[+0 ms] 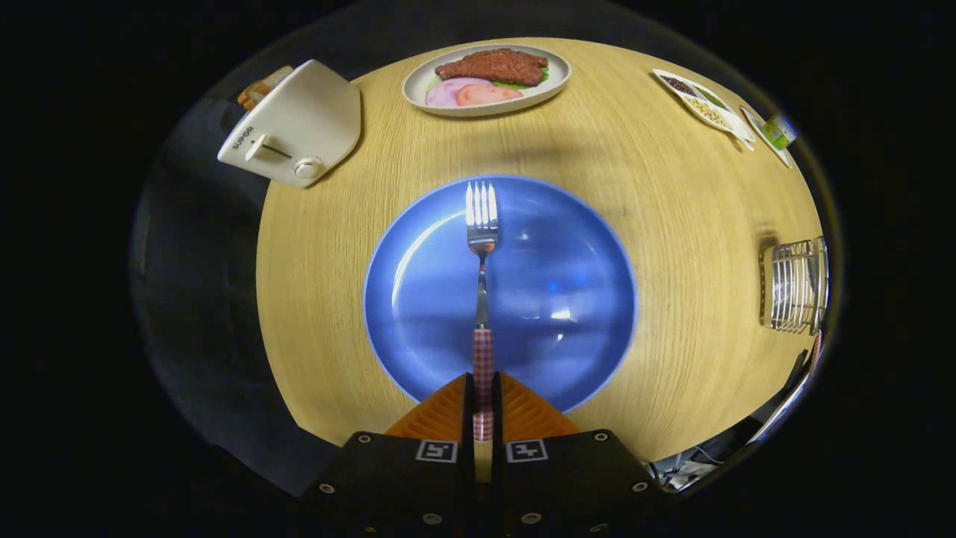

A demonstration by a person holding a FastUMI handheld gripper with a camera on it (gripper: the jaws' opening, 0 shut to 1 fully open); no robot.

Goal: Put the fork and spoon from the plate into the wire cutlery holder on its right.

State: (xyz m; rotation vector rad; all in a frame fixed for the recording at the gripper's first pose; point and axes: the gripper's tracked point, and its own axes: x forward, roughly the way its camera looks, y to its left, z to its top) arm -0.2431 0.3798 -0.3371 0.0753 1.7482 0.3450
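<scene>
A fork (pixel 482 284) with a red-and-white checked handle points straight ahead over the blue plate (pixel 567 299), tines far from me. My gripper (pixel 483 396) is shut on the fork's handle, both fingers pressed against its sides. The fork looks lifted above the plate, casting a faint shadow on it. The wire cutlery holder (pixel 795 285) stands on the wooden table to the right of the plate, well off to the side of the fingers. A second checked handle (pixel 815 351) shows just below the holder.
A white toaster (pixel 295 127) with bread in it sits beyond the plate on the left. A dish of meat and ham (pixel 485 78) lies straight beyond the plate. A divided tray of seeds (pixel 706 104) and a small packet (pixel 779 132) are far right.
</scene>
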